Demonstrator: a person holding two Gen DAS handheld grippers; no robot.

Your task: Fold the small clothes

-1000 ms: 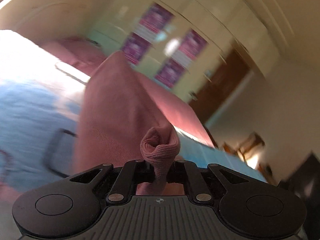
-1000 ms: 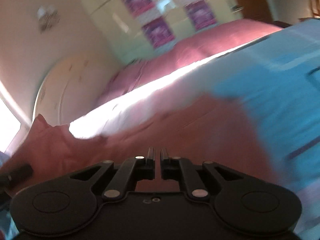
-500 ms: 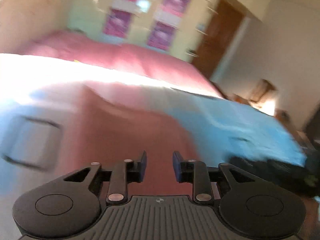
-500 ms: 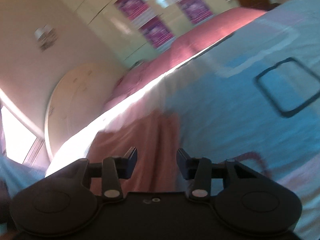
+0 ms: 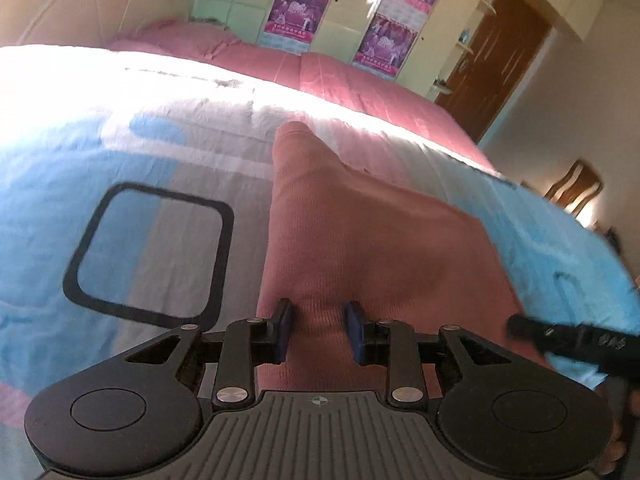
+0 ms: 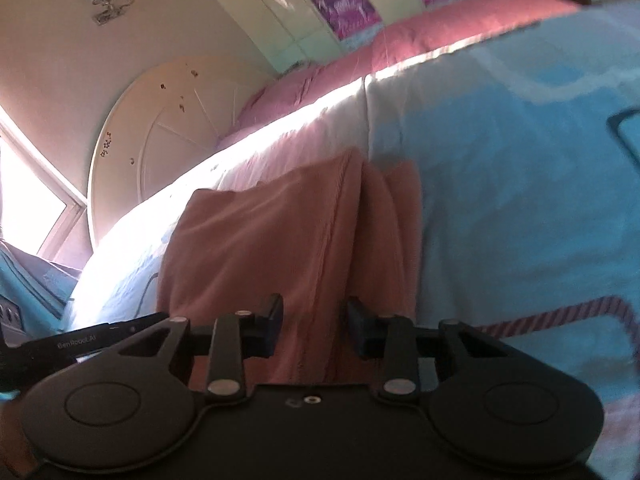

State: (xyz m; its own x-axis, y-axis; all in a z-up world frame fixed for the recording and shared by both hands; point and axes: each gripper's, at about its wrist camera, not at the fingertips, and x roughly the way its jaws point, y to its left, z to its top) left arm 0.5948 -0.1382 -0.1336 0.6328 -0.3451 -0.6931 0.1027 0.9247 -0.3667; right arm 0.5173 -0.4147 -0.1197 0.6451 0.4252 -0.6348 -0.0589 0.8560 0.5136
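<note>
A dusty-pink knit garment (image 5: 360, 232) lies folded on the blue and white bedspread (image 5: 120, 160). My left gripper (image 5: 319, 330) is open, its jaws astride the garment's near edge without closing on it. The right gripper's body shows as a black bar at the right of the left wrist view (image 5: 568, 338). In the right wrist view the garment (image 6: 260, 240) lies in stacked layers with a fold line down its right part. My right gripper (image 6: 314, 330) is open over the garment's near edge, holding nothing.
A pink quilt (image 5: 340, 76) covers the far side of the bed. Cream wardrobes with purple posters (image 5: 380, 40) and a brown door (image 5: 504, 60) stand behind. A round white headboard (image 6: 160, 140) and a bright window (image 6: 28, 200) lie left.
Both grippers let go of the garment and opened. The garment, held up a second ago, now lies folded on the bed, and both grippers have come down to its near edge.
</note>
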